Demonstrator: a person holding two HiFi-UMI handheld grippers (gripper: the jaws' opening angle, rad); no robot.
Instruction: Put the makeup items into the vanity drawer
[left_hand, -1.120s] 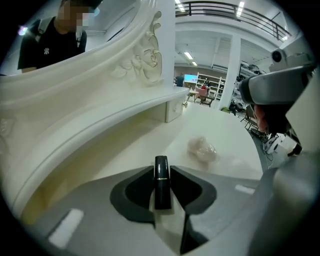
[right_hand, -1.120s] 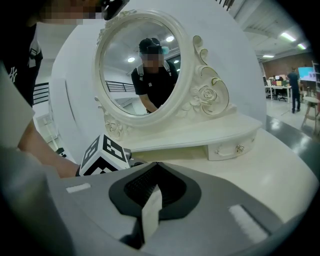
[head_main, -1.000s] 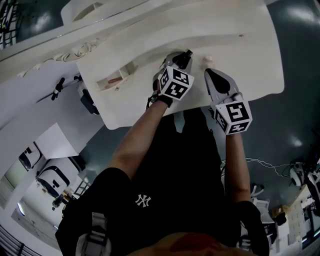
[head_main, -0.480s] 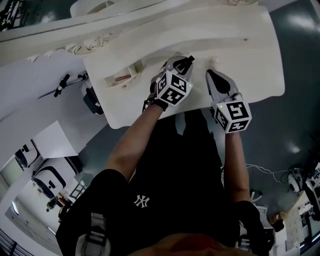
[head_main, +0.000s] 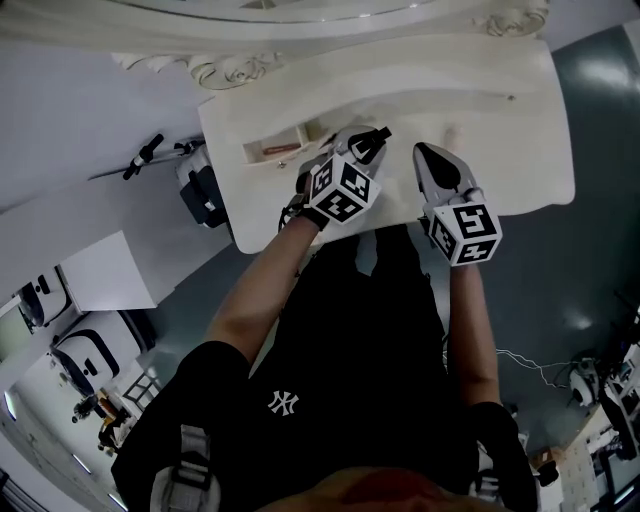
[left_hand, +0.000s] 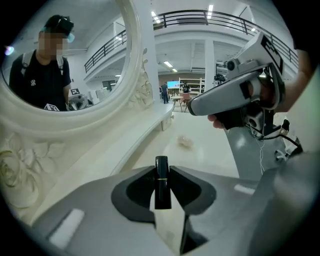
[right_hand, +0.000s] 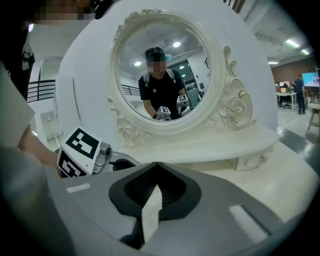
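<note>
- White vanity table (head_main: 520, 120), curved along the front edge, under both grippers.
- Oval mirror (right_hand: 195, 45) in a carved rose frame at the back of the top, reflecting a person in a black shirt.
- Small drawer (head_main: 285, 140) pulled open at the left of the top; a pinkish item (head_main: 272, 152) lying inside, too small to name.
- Right gripper (head_main: 425, 152) held over the middle of the top, jaws pressed together with nothing between them.
- Left gripper (head_main: 372, 138) just beside the open drawer on its right, jaws clamped on a lipstick.
- Lipstick (left_hand: 161, 186): a black tube with a thin gold band, upright between the jaw tips, above the tabletop and outside the drawer.
- Small pale item (left_hand: 185, 141) on the bare top just beyond the right gripper's tips, well apart from the drawer, too blurred to name.
</note>
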